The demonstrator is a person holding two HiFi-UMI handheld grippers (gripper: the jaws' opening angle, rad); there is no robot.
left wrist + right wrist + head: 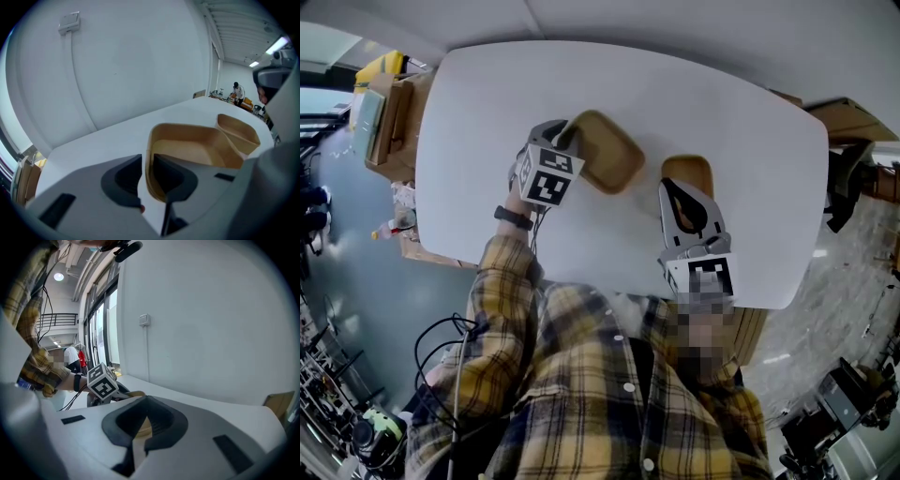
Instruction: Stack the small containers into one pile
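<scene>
While it opens upward, the container (605, 150) lies diagonally.

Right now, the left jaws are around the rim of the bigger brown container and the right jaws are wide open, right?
No. The right gripper has its jaws shut; the right gripper view shows it. The left gripper does have its jaws around the rim of the bigger brown container.

A: Entry from my remote station: operator wears a yellow-and-navy plaid flannel shirt (581, 375), white buttons, black wristband (514, 217).
B: I log the same. Grey plastic left gripper (570, 139) and grey plastic right gripper (672, 187), each carrying a white cube with black square markers (548, 178); dark pads (123, 180); thin black cables (442, 320) beside the sleeve.
</scene>
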